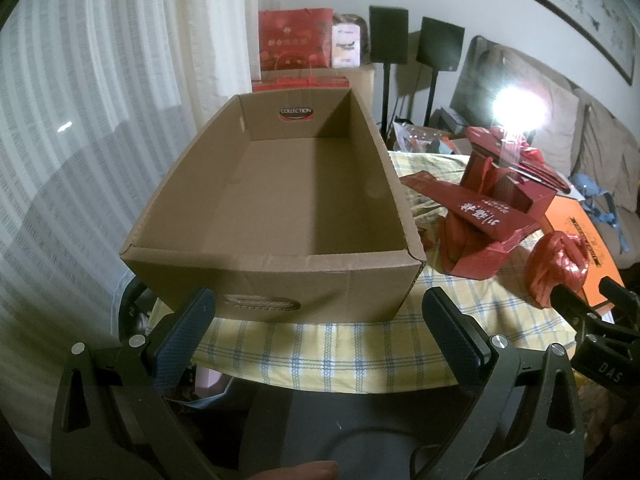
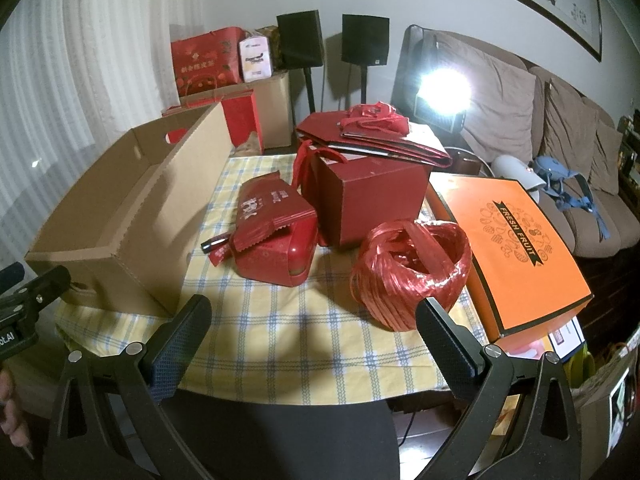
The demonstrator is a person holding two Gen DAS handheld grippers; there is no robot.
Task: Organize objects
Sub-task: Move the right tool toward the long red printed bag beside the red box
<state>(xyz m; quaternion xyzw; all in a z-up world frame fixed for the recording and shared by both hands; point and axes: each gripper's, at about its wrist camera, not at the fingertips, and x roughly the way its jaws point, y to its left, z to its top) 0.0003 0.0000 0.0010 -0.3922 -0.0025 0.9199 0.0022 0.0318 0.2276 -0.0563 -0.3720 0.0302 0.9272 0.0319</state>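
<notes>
Bench (image 2: pixel 280 320) under checked cloth carries everything. Cardboard box (image 1: pixel 280 184), open-topped and bare inside, sits at its left side, straight ahead of your left gripper (image 1: pixel 318 308), whose jaws stand wide on nothing. Orange fruit box (image 2: pixel 516 240) lies at the right edge. Red gift box (image 2: pixel 360 200) stands mid-bench, folded bags stacked on top. Red twine ball (image 2: pixel 412 268) rests just beyond your right gripper (image 2: pixel 314 320), jaws wide, holding nothing. Red packet (image 2: pixel 272 216) lies on a red case.

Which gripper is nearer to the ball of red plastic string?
The right gripper: the ball of red plastic string lies just ahead of its right finger. The left gripper faces the cardboard box, with the ball off to its right.
</notes>
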